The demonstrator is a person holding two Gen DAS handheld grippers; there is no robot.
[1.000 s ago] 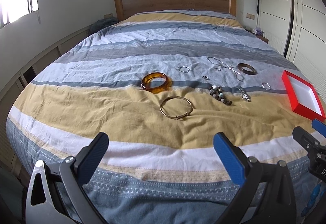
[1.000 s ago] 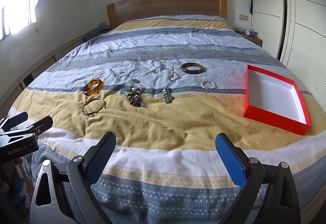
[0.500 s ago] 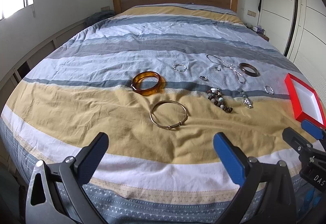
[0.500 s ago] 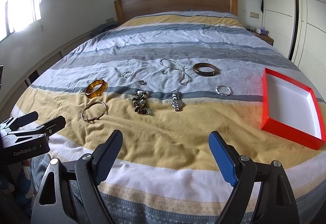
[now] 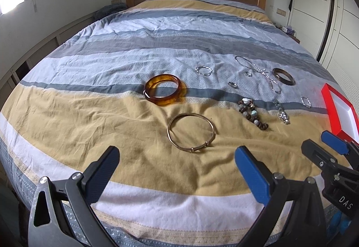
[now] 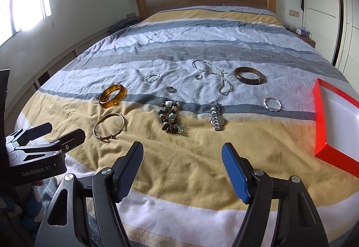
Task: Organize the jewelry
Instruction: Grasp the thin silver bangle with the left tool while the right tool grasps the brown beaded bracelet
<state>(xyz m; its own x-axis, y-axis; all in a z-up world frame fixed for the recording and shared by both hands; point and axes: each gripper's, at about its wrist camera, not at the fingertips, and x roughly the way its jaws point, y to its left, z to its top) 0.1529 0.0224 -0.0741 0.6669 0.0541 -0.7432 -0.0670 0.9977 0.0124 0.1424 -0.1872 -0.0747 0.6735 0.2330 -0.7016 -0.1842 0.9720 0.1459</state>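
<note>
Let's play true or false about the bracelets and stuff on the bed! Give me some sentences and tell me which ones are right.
1. The red box already has jewelry inside. False: the part of its white inside that shows is bare.
2. The amber bangle lies farther up the bed than the thin gold bangle. True.
3. The left gripper is squeezing the gold bangle. False: its jaws are wide open, holding nothing.
4. The beaded bracelet lies between the gold bangle and the silver watch. True.
5. The right gripper is open. True.
</note>
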